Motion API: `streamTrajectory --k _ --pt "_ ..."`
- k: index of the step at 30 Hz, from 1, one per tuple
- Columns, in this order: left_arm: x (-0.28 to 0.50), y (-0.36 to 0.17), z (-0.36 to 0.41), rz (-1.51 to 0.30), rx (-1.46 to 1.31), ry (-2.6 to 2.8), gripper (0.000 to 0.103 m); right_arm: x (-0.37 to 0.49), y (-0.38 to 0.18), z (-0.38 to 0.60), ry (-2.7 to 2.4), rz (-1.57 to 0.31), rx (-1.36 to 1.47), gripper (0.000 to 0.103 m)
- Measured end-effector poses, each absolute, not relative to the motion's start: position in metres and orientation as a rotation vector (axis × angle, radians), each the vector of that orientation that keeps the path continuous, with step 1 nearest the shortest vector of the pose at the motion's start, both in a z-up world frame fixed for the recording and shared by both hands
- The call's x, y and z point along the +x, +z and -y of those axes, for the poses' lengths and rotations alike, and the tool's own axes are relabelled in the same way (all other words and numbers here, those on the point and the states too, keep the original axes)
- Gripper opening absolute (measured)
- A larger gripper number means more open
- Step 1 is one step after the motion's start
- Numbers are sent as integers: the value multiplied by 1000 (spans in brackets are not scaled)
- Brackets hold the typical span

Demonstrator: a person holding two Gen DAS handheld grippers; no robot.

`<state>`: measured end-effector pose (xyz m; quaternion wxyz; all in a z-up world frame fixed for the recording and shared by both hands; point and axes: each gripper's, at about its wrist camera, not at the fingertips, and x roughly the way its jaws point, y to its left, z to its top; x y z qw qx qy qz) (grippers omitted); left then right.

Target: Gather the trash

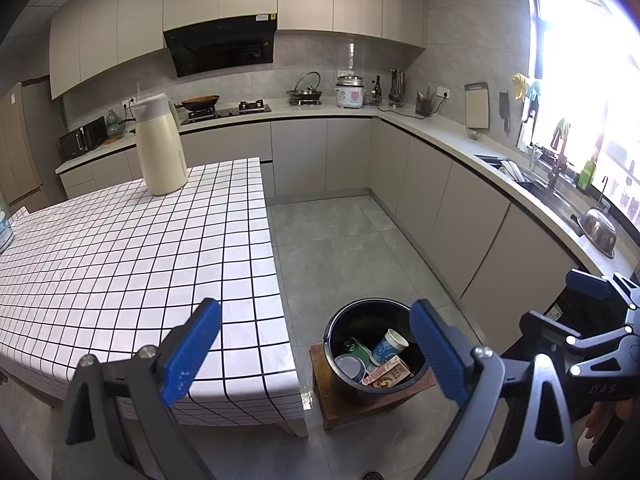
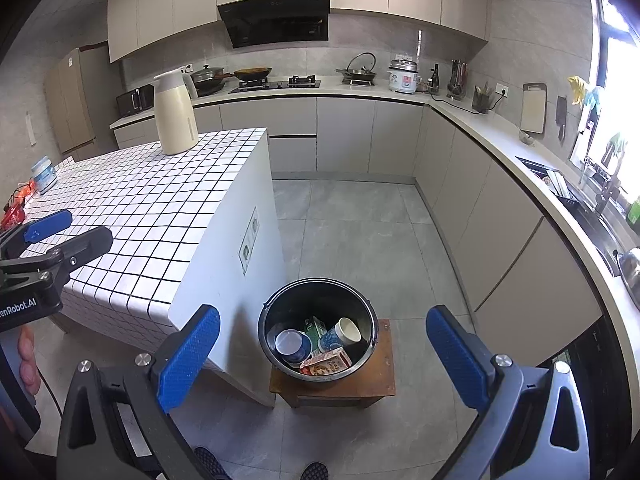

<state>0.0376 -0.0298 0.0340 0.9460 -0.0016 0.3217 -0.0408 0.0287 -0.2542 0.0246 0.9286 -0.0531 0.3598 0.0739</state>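
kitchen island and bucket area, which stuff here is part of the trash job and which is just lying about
Part of the job:
- black round bucket on the small wooden stool
- paper cup, green carton, orange carton, blue tub inside it
- left gripper and right gripper, both empty

Just lying about:
- cream thermos jug
- white jar
- white rice cooker

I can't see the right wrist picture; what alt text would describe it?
A black bucket holding cups and cartons sits on a small wooden stool, framed by the open right gripper. A grid-patterned table with a cream jug stands left.
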Motion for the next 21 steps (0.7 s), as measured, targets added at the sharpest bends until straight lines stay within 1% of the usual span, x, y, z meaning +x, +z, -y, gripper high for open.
streamTrajectory --k 10,21 --pt "38 34 33 -658 -4 -87 96 30 22 255 157 -745 -106 103" --pt "39 34 36 -650 -1 -101 101 31 22 255 154 -747 -109 103"
